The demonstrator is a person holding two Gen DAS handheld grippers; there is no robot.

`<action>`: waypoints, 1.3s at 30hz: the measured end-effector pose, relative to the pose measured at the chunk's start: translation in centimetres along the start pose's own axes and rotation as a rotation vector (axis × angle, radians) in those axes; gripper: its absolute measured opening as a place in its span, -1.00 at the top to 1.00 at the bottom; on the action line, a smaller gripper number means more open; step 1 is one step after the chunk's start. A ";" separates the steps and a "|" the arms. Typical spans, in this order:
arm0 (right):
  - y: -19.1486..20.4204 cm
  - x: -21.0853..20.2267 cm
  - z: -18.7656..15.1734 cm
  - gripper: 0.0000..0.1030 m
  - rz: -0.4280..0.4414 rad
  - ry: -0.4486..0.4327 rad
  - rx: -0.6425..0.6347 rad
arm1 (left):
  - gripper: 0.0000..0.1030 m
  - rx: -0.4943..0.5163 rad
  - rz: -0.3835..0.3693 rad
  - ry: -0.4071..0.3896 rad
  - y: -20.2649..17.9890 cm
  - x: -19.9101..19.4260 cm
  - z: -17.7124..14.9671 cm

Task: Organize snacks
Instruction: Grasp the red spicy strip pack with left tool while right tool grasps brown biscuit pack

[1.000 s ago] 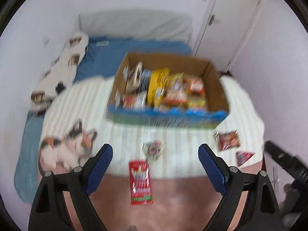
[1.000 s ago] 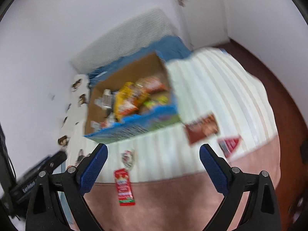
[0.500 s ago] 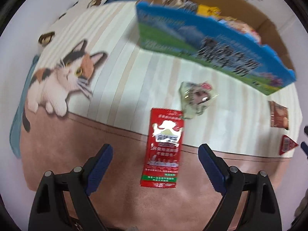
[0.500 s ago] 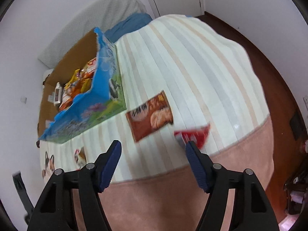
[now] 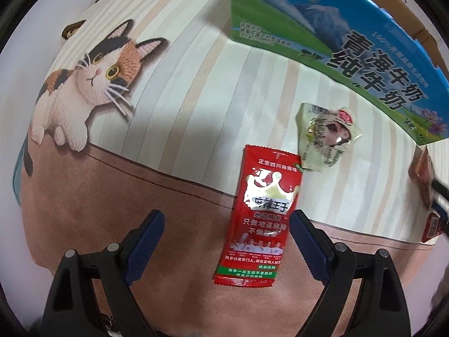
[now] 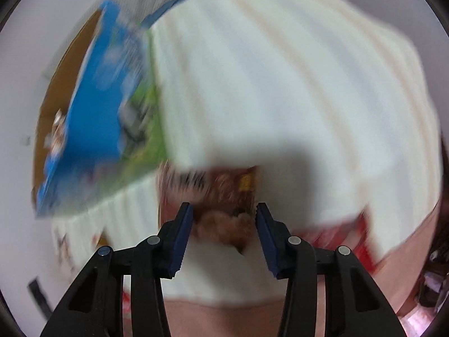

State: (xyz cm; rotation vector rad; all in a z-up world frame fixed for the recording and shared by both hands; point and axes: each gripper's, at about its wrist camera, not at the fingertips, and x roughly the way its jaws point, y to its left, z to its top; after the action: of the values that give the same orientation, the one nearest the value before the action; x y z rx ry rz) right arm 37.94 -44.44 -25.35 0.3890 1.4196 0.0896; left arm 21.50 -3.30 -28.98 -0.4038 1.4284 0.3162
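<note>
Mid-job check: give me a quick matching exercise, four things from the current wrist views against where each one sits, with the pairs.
Things:
1. red sachet
2. pale wrapped snack
3. brown snack packet
4. cat print

Places:
A. between the right gripper fingers
B. ahead of the left gripper, straddling the blanket's pink border
C. left on the blanket
D. just below the milk carton box

Pairs: 1-B, 2-D, 3-A, 4-C

At upper right of the left wrist view, the blue-and-green printed cardboard box (image 5: 322, 28) reads "青海牛奶 纯牛奶". The red foil snack sachet (image 5: 261, 216) at centre reads "只做地道麻辣".
</note>
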 end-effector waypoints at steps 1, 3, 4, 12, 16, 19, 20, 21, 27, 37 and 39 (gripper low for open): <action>0.5 0.6 -0.8 0.04 0.034 0.054 -0.008 | -0.77 -0.002 0.001 0.003 0.2 0.1 -0.1; 2.1 1.0 -2.2 -0.08 0.029 0.120 -0.083 | -0.77 -0.001 0.001 0.005 0.3 0.3 -0.2; 3.1 0.6 -2.5 -0.41 -0.010 0.105 -0.146 | -0.77 -0.001 0.002 0.005 0.4 0.5 -0.1; 8.8 1.3 -0.6 -0.78 -0.179 0.022 -0.383 | -0.77 0.009 -0.001 0.014 -0.4 1.7 0.0; 10.1 5.2 -1.1 -0.77 -0.242 0.093 -0.387 | -0.77 0.037 0.040 0.003 -1.3 2.5 -0.8; 10.6 6.4 -1.8 -0.48 -0.343 0.061 -0.403 | -0.77 0.058 0.054 0.029 -1.8 3.5 -1.3; 10.7 6.2 -2.2 -0.27 -0.349 0.041 -0.408 | -0.77 0.057 0.048 0.041 -1.9 3.9 -1.4; 10.7 6.0 -2.5 -0.17 -0.336 0.035 -0.408 | -0.77 0.055 0.040 0.048 -1.7 4.3 -1.3; 9.3 4.5 -6.4 -0.14 -0.287 0.065 -0.403 | -0.77 0.072 -0.022 0.071 -2.2 5.5 -1.4; 8.3 4.9 -12.7 -0.15 -0.195 0.125 -0.307 | -0.02 0.178 -0.002 0.032 -5.0 5.9 -2.7; 8.7 5.1 -13.6 -0.15 -0.186 0.133 -0.314 | -0.01 0.186 -0.004 0.046 -4.7 5.8 -3.1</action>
State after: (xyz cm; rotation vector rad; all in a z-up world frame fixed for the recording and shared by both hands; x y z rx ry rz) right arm 27.00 -31.98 -28.81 -0.0088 1.5365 0.1873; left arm 21.51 -9.02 -34.62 -0.2635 1.4873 0.1701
